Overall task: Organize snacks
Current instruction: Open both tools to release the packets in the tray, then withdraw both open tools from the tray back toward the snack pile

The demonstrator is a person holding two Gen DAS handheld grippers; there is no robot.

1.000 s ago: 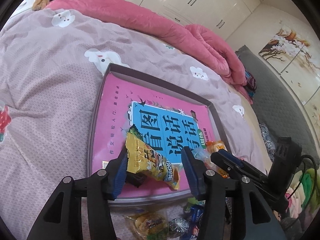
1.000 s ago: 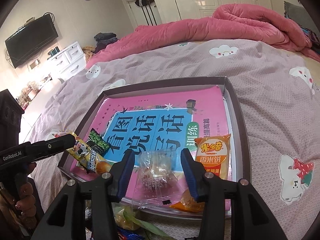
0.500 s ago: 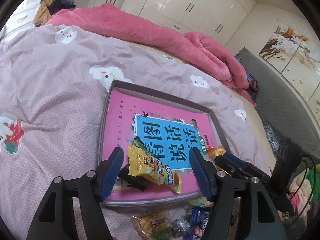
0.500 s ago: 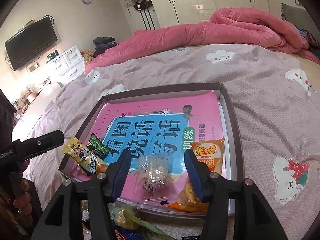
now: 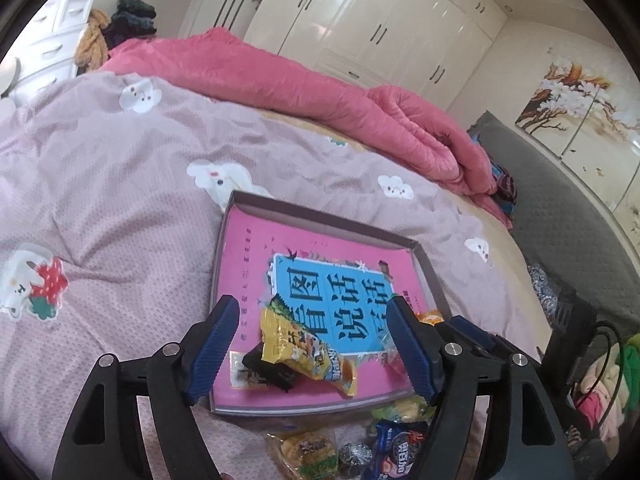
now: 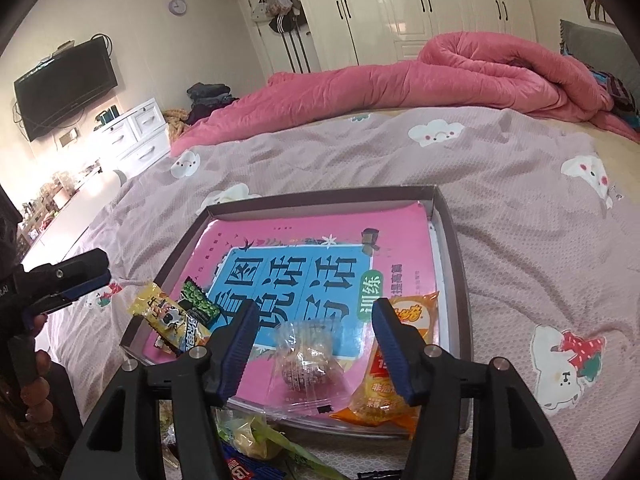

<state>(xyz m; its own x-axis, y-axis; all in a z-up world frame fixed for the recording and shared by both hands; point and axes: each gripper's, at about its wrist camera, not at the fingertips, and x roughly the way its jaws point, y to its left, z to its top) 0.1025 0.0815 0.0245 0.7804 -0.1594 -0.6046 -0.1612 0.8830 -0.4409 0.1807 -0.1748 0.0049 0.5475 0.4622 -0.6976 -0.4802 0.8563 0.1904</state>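
Observation:
A shallow grey box (image 5: pixel 320 216) (image 6: pixel 452 240) lined with a pink book lies on the bed. In it lie a yellow snack packet (image 5: pixel 304 348) (image 6: pixel 168 320), a black-green packet (image 5: pixel 272 372) (image 6: pixel 198 304), a clear wrapped pastry (image 6: pixel 308 364) and an orange packet (image 6: pixel 400 360). My left gripper (image 5: pixel 312 356) is open and empty, just behind and above the yellow packet. My right gripper (image 6: pixel 316 348) is open and empty, above the clear pastry. The left gripper also shows in the right wrist view (image 6: pixel 64 280).
Several loose snacks (image 5: pixel 352 452) (image 6: pixel 256 440) lie on the bedsheet in front of the box's near edge. A rolled pink quilt (image 6: pixel 440 76) lies along the far side of the bed. Wardrobes and a white drawer unit (image 6: pixel 136 136) stand beyond.
Both grippers have drawn back and up from the box with jaws opened wider. The yellow packet and the clear pastry stay lying in the box.

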